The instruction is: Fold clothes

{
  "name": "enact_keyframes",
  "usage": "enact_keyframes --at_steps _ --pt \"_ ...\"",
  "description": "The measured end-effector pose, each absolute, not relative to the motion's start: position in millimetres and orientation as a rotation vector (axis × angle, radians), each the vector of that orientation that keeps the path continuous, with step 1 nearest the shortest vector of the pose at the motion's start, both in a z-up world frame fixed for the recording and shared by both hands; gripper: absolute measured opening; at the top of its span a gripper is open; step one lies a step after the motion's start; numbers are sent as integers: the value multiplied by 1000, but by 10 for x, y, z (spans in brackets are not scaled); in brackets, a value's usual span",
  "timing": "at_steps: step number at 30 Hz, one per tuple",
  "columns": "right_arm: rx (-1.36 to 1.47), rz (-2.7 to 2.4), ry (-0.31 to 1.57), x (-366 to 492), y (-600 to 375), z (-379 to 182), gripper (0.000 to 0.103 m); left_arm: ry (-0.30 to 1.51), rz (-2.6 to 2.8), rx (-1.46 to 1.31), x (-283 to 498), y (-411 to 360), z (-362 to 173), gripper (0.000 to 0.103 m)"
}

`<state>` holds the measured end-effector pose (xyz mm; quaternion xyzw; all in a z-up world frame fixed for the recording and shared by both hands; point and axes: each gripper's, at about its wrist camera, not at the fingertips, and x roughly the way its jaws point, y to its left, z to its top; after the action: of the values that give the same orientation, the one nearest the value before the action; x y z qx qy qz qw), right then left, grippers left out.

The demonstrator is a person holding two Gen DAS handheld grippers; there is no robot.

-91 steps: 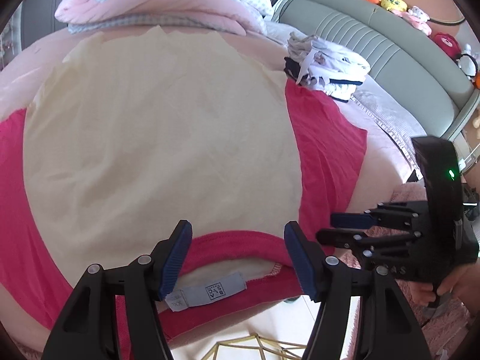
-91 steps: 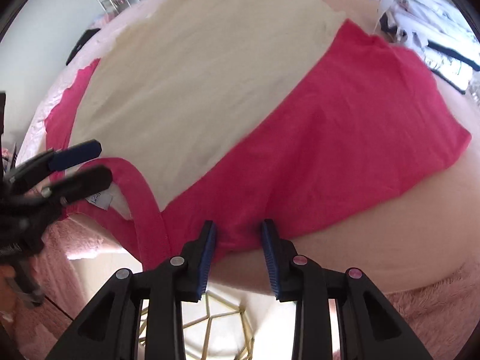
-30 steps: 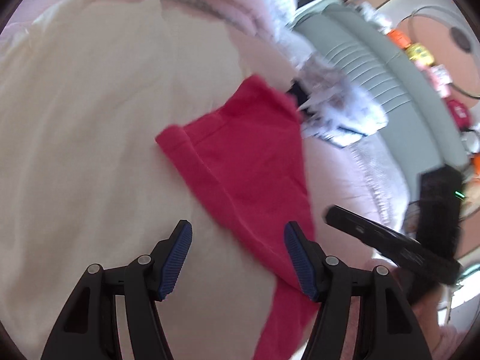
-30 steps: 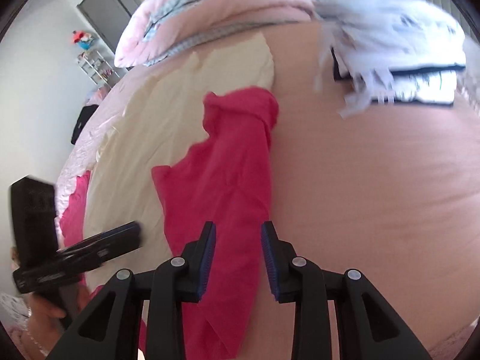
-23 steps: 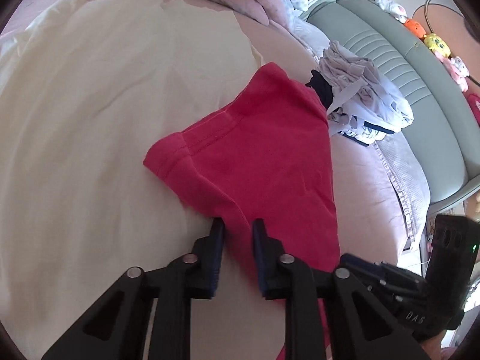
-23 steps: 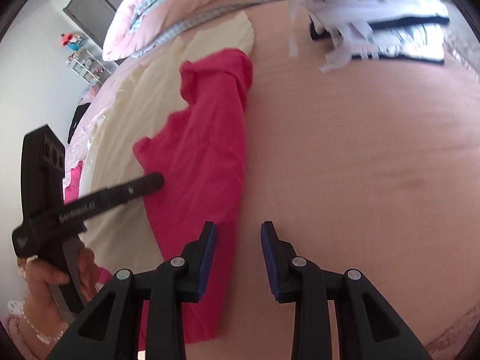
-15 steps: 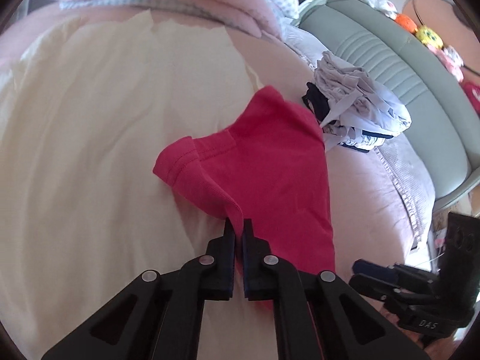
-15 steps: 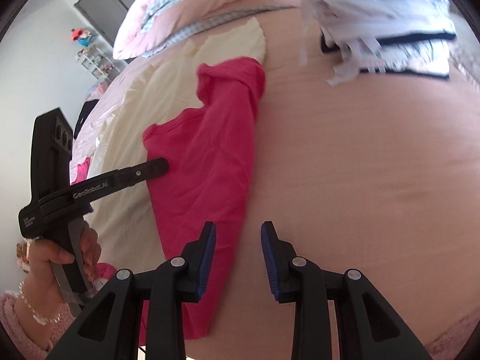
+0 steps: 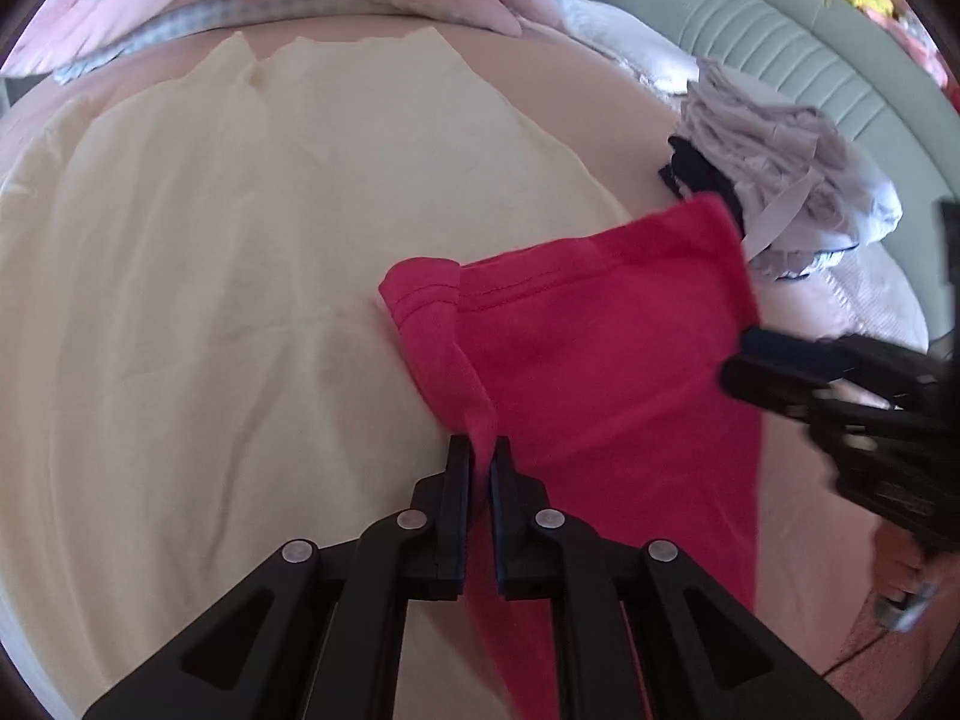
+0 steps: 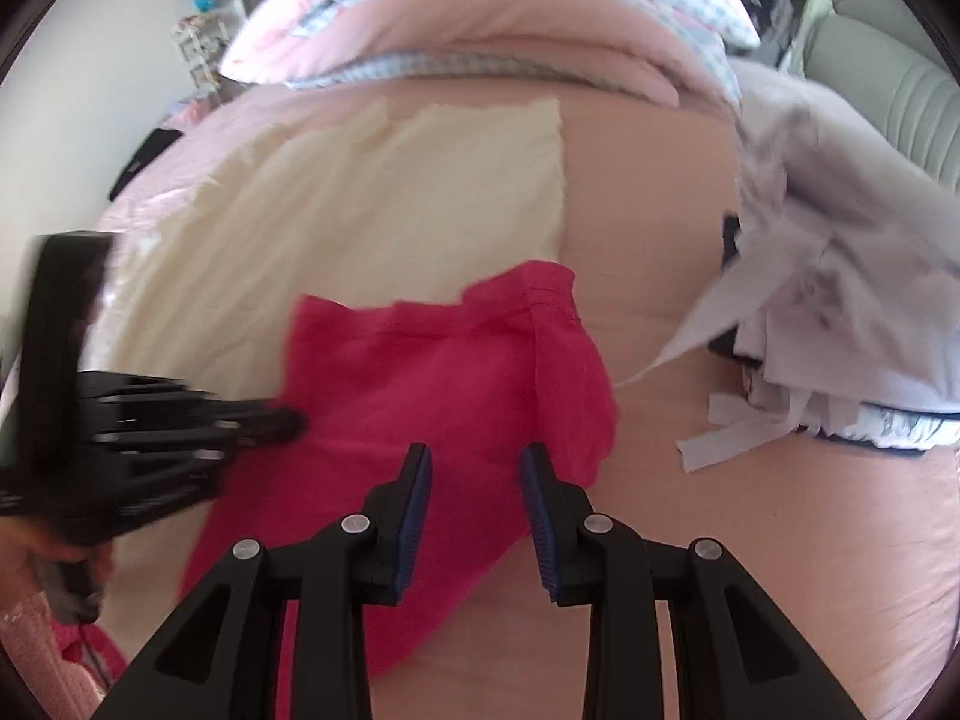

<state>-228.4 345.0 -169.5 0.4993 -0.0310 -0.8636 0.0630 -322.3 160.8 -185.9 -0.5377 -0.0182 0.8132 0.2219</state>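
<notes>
The left gripper (image 9: 478, 462) is clenched on a raised fold of the red shirt (image 9: 606, 372), which lies partly on the cream cloth (image 9: 210, 300) and partly on the pink bed (image 10: 750, 540). The right gripper (image 10: 475, 480) hangs released above the shirt's near part, grasping nothing. A pile of pale clothes (image 10: 828, 312) sits far right.

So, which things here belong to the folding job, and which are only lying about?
Job: red shirt, left gripper pinching its edge, right gripper open above it.
Lying about: cream sheet, white clothes pile, pink duvet, green headboard.
</notes>
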Motion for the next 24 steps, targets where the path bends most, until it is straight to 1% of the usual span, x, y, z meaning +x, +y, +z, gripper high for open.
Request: enact_keyframes --at_steps 2,4,6,8,10,11,14,16,18,19,21,24 --pt "1544 -2589 -183 -2299 3596 -1797 30 -47 2311 -1405 -3036 1539 -1674 7" --pt "1501 -2586 -275 -2238 3729 -1764 30 -10 2345 -1292 -2805 1537 -1513 7" --pt "1447 -2628 -293 -2224 3801 -1678 30 17 2308 -1247 -2657 1609 -1475 7" --pt "1423 -2644 -316 -2260 3867 -1648 30 47 2232 -1266 -2604 1741 -1569 7" --pt "1442 -2650 -355 -2341 3948 -1698 30 149 2198 -1411 -2589 1859 -1840 7" --pt "1467 -2660 -374 -2388 3994 -1738 30 162 2191 -1451 -2561 1844 -1942 7" --pt "1500 -2655 -486 -2482 4081 -1813 30 94 2204 -1490 -2505 1649 -1907 7" --pt "1467 -2663 -476 -2433 4064 -1700 30 91 2243 -1454 -2529 1600 -1782 7" --pt "1379 -2696 -339 -2379 3929 -1539 30 82 2278 -1329 -2633 1637 -1625 7" --pt "1339 -2679 -303 -2368 3862 -1492 30 68 2295 -1277 -2709 1671 -1564 7" --pt "1297 -2575 -309 -2429 3733 -1493 30 1 2299 -1220 -2925 1755 -1520 7" --pt "1335 -2499 -260 -2589 3571 -1620 30 -68 2273 -1271 -3251 1846 -1652 7"
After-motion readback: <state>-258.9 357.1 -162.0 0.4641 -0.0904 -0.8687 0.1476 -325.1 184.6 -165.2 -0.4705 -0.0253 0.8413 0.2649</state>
